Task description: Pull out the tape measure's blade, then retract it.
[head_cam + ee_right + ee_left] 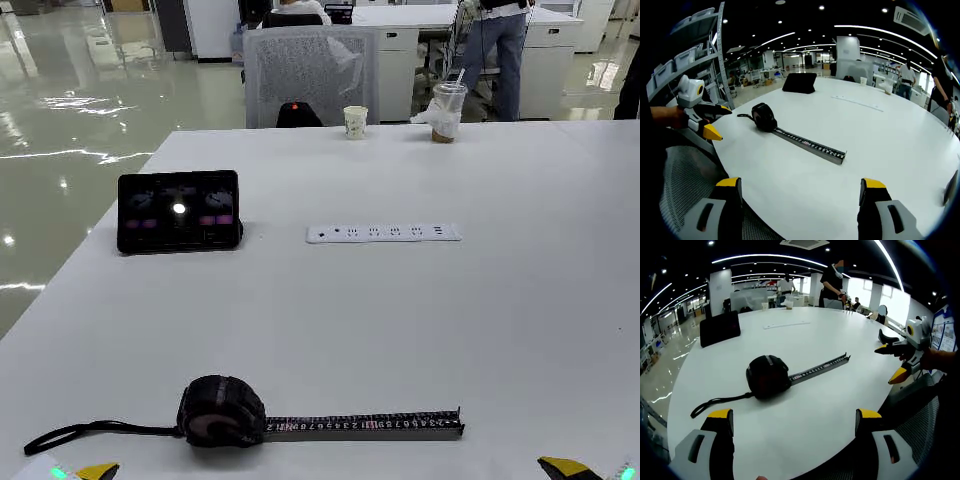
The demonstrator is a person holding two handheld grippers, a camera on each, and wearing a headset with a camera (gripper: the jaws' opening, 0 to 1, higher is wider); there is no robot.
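Left gripper (794, 416) and right gripper (801, 184): my jaws are spread wide on both, nothing held. The round black tape measure (221, 411) lies on the white tabletop (400, 320) near its front edge, apart from both grippers. Its numbered blade (365, 425) is drawn out flat, and the black wrist strap (90, 432) trails the opposite way.

head: high, looking down | gripper views: low, opposite sides | shared: tape measure (222, 411)

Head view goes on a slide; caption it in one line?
Black tape measure lies on the white table, blade pulled out and lying flat.
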